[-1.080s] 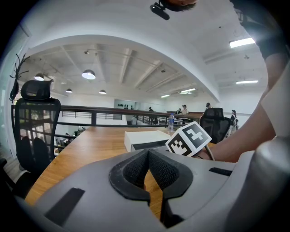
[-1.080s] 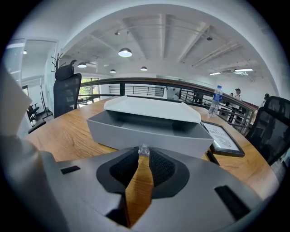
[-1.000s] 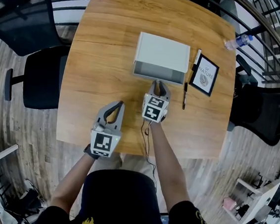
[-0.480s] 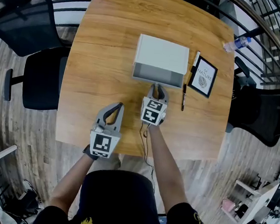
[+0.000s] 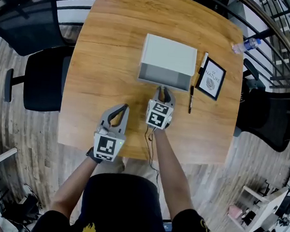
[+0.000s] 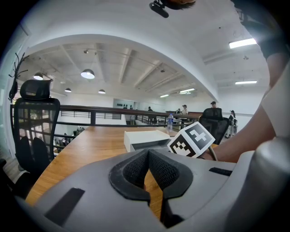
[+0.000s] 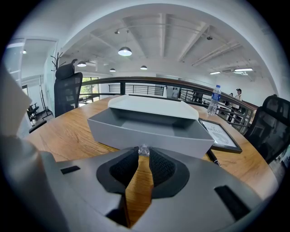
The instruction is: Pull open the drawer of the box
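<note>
The drawer knob (image 7: 143,150) is a tiny clear speck between the right fingers (image 7: 161,167); framed card (image 7: 220,134) beyond them, print unreadable.

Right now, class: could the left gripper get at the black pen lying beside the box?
Probably not directly: the right gripper, shut on the drawer knob, and its forearm lie between the left gripper and the pen.

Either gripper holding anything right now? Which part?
Right gripper pinches the drawer by the small clear knob on its front panel. Left gripper is shut on nothing.
</note>
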The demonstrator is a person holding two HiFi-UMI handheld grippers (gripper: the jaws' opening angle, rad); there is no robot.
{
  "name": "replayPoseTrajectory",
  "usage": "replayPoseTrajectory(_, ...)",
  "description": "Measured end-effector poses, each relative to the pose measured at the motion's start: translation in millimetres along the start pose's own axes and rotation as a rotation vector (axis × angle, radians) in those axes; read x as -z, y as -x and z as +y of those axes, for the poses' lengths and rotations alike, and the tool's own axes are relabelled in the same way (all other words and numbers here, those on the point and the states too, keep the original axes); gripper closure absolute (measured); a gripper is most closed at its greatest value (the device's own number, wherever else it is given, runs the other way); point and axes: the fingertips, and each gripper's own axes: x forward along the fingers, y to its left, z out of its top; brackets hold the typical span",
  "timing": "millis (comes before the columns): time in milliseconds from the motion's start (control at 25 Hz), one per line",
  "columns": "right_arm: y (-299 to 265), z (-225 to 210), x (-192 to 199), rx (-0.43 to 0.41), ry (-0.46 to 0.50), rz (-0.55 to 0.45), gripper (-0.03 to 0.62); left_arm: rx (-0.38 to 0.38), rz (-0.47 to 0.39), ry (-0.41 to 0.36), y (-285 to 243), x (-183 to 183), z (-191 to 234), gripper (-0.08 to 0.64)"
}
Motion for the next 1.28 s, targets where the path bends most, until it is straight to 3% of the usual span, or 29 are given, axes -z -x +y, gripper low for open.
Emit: replayPoseTrajectory(1280, 18, 6, 18, -0.007, -0.004, 0.030, 0.523, 0.024, -0.005, -0.005, 4, 0, -11, 0.543)
